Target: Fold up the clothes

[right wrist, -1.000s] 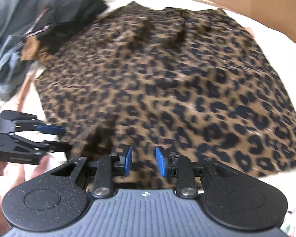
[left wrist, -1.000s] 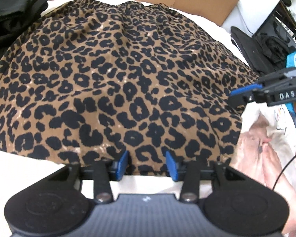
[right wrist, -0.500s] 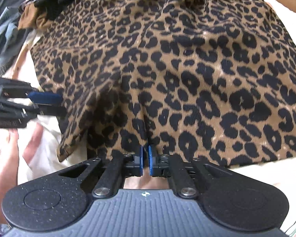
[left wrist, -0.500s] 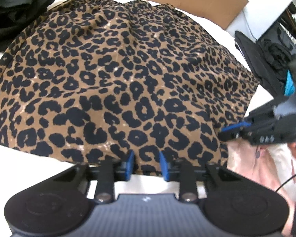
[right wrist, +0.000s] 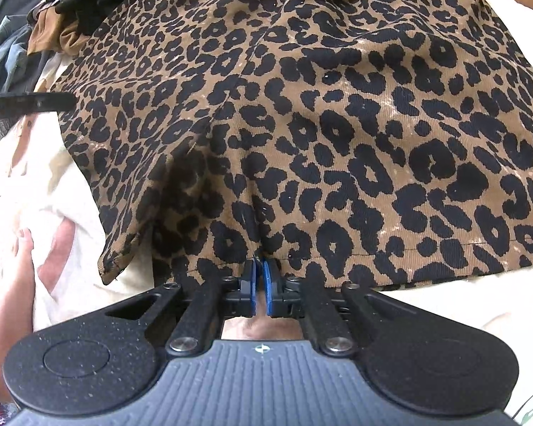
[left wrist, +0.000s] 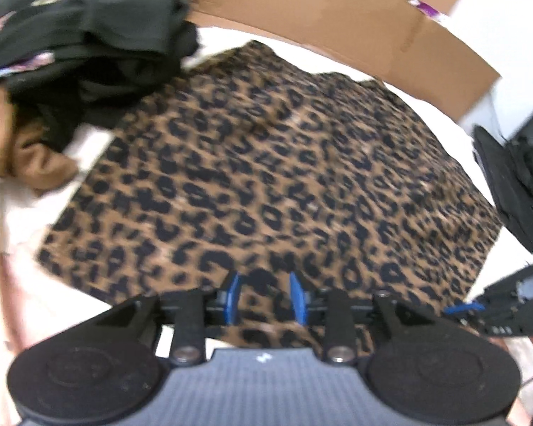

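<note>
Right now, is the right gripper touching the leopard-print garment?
Touching. In the right wrist view the right gripper has its blue pads nearly together on the near hem of the leopard-print garment, and the cloth puckers up from the pinch.

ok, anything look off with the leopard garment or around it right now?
Yes: the leopard garment's near-left hem corner is curled instead of flat, beside where the right gripper pinches the hem. The left gripper is opening over the cloth. No tear or spill visible.
</note>
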